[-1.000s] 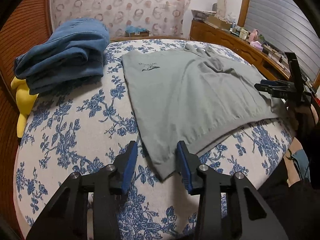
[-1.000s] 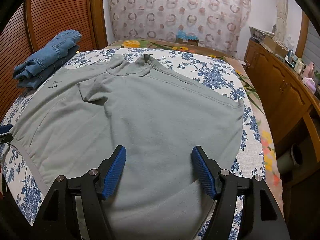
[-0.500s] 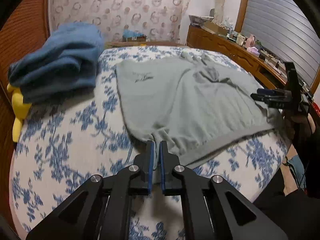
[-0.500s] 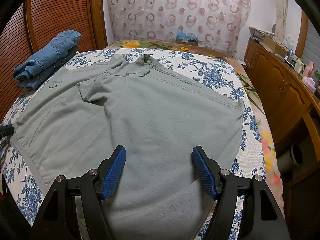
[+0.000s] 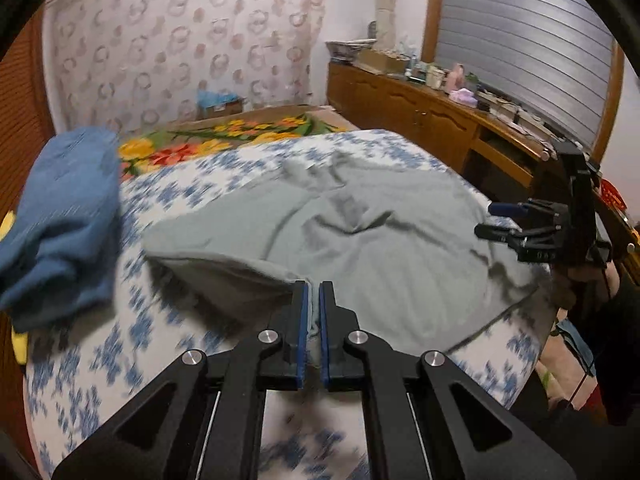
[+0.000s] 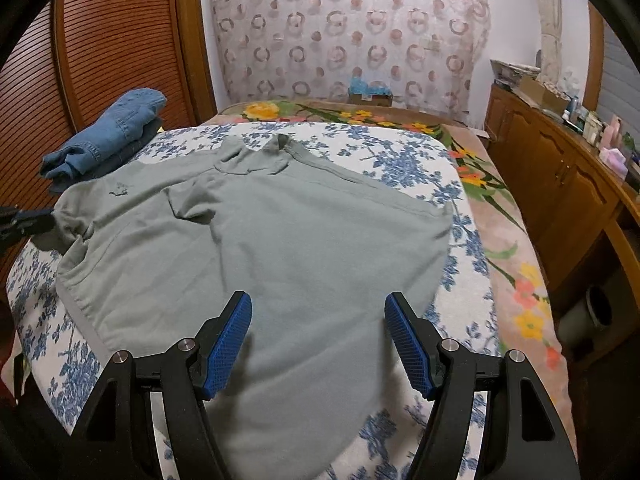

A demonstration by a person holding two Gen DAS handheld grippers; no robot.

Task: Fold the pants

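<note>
A grey-green garment [image 6: 300, 240] lies spread on the blue-flowered bed sheet [image 6: 400, 152]. In the left wrist view my left gripper [image 5: 313, 286] is shut on the garment's near corner [image 5: 240, 264], and that corner hangs raised off the sheet with a shadow under it. In the right wrist view the left gripper [image 6: 28, 216] shows at the left edge, with the cloth bunched at its tip. My right gripper [image 6: 318, 308] stands open just above the garment's near edge, nothing between its blue pads. It also appears at the right of the left wrist view, right gripper [image 5: 486, 220].
Folded blue jeans [image 6: 112, 132] are stacked at the far left of the bed, beside a slatted wooden door [image 6: 100, 40]. A wooden cabinet [image 6: 560, 184] with clutter on top runs along the right. A box [image 6: 368, 94] sits at the bed's far end.
My left gripper shut on the garment's corner, then lifted it up and inward, so the cloth's left edge has come off the sheet. The right gripper stays open over the garment.
</note>
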